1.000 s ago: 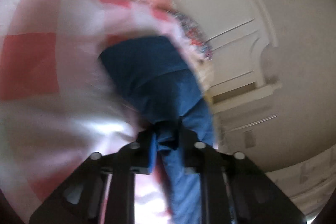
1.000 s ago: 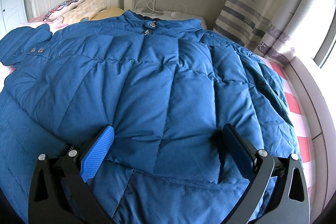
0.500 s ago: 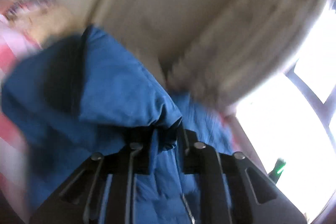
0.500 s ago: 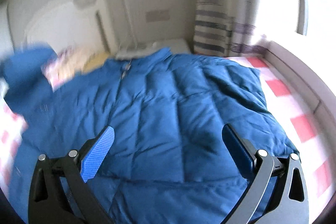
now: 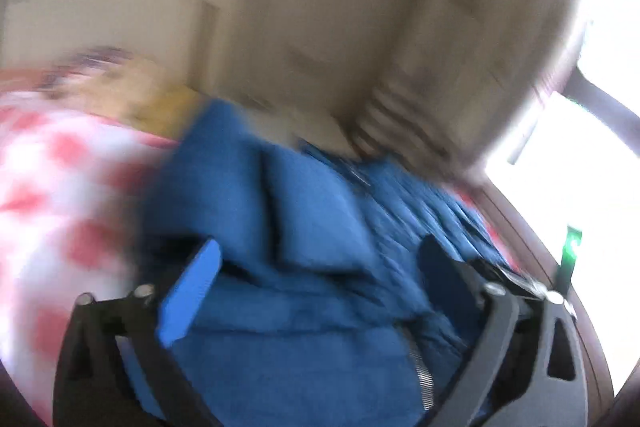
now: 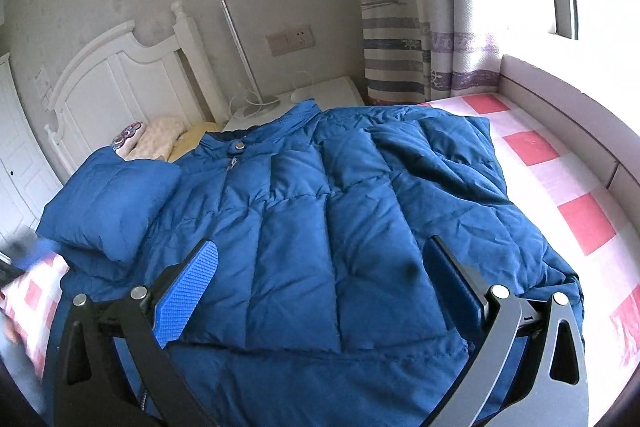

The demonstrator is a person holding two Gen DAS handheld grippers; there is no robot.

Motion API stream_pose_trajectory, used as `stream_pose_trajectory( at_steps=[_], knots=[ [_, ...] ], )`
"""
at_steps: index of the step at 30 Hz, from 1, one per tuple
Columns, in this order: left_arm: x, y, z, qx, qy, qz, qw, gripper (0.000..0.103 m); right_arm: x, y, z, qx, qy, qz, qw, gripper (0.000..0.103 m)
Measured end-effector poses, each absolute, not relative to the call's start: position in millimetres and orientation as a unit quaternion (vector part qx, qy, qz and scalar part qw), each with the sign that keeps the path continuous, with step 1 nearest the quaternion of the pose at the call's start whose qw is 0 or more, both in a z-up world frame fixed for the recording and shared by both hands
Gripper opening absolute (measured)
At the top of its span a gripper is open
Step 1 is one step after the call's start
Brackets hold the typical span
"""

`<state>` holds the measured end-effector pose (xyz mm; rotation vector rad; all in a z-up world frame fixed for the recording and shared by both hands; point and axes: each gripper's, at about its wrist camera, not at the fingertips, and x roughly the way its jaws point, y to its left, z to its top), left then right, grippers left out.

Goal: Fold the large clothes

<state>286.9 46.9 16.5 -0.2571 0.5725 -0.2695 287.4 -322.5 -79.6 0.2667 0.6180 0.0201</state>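
Released a moment ago, the sleeve now lies folded at centre-left of the quilted blue down jacket (image 6: 312, 227), which is spread across the red-and-white checked bed (image 6: 560, 187). Left tool (image 5: 316, 267) has just been opening, nothing pinched between its pads. Right tool (image 6: 320, 267) hovers spread wide over the jacket's lower middle, empty.

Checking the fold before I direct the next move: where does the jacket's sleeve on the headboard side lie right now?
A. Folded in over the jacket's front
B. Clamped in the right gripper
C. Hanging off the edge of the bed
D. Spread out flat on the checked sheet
A: in the right wrist view the sleeve lies doubled over the front of the blue jacket, while the right gripper stands open above it, holding nothing.
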Motion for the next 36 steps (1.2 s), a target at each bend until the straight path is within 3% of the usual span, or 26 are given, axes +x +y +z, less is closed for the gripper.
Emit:
stream_pose_trajectory(
  at_steps=[6, 13, 21, 29, 32, 36],
  knots=[
    [305, 123, -20, -0.167, 0.359, 0.002, 0.918, 0.096, 288, -321, -80, 0.129, 0.305, 0.013, 0.944, 0.098],
    [345, 84, -61, -0.037, 0.435, 0.070, 0.897, 0.096, 291, -320, -80, 0.126, 0.311, 0.011, 0.942, 0.098],
    [328, 115, -71, -0.081, 0.407, 0.096, 0.905, 0.097, 292, -305, -80, 0.087, 0.322, 0.001, 0.943, 0.098],
    [323, 128, -70, -0.117, 0.408, 0.113, 0.899, 0.096, 285, -172, -64, -0.147, 0.285, 0.101, 0.942, 0.098],
    [323, 129, -70, -0.117, 0.408, 0.113, 0.899, 0.096, 302, -137, -70, -0.184, 0.296, 0.111, 0.931, 0.098],
    [323, 129, -70, -0.120, 0.410, 0.111, 0.897, 0.096, 327, -114, -71, -0.185, 0.311, 0.107, 0.926, 0.090]
  ],
)
